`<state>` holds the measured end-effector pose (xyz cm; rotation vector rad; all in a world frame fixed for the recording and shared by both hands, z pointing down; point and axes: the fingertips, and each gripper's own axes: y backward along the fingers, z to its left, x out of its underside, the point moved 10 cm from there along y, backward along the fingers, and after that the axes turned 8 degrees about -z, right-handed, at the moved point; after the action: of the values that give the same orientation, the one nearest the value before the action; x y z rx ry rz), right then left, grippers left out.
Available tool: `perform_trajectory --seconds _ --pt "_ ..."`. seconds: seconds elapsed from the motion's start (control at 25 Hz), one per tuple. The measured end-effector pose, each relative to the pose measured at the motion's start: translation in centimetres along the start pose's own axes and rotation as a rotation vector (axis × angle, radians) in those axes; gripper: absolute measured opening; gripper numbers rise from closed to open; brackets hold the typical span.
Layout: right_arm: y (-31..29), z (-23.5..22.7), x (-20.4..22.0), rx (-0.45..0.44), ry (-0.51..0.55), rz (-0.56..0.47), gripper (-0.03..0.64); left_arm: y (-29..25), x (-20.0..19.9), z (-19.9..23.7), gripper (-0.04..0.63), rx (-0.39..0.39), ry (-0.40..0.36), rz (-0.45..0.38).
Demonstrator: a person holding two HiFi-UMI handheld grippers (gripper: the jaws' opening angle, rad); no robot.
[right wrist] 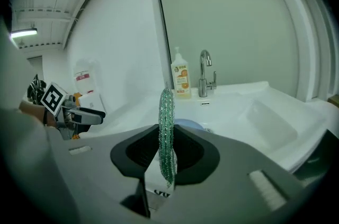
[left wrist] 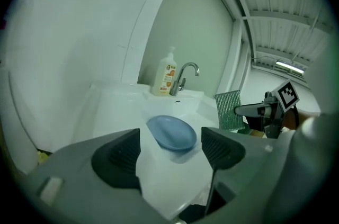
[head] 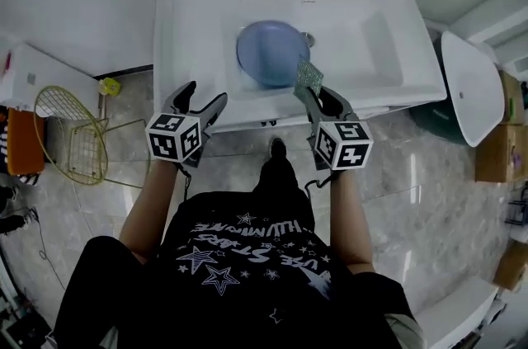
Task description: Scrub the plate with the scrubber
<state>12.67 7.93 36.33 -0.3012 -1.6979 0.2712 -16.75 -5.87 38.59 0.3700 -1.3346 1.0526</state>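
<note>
The blue plate (head: 272, 52) is seen lying in the bowl of the sink (head: 371, 1), left of centre. The green mesh scrubber (head: 309, 76) is clamped edge-on in the right claw (head: 307, 91), held over the sink's front rim, apart from the plate. The left claw (head: 206, 97) is held wide apart w/ nothing in it, at the sink's front-left edge. Risk, as judged: plate isn't steadied, so it could be slid or tipped when pressed; thin scrubber could be folded or dragged out of the grip
</note>
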Motion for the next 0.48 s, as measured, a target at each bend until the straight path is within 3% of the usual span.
perform_trajectory --seconds 0.28,0.48 --pt "-7.2 -8.3 -2.7 -0.140 0.063 0.071 0.107 -8.8 -1.4 -2.6 0.362 -0.092 0.032 0.080" --pt "-12.0 -11.3 -3.0 -0.245 0.171 0.152 0.107 -13.5 -0.3 -3.9 0.360 -0.160 0.135 0.190"
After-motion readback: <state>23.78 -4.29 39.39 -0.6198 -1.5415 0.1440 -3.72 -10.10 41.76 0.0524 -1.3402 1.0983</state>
